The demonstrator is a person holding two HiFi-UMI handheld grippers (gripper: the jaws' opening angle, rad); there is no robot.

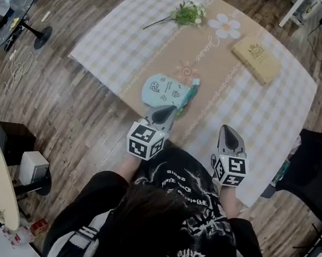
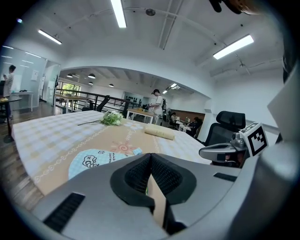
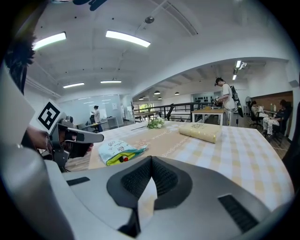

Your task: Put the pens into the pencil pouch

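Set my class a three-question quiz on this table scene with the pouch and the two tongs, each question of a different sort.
1. True or false: the left tongs are holding a pen.
2. Which lies nearest the left tongs? A: flower sprig. B: pencil pouch. C: tan book.
3. Fill in: the jaws of the right tongs are ____, with nothing between them.

Key: 1 false; 2 B; 3 shut.

Open tablecloth (image 1: 224, 98) between pouch (image 1: 167, 92) and book (image 1: 256, 59), flowers (image 1: 190, 12) at far edge, chair (image 1: 319, 166) right
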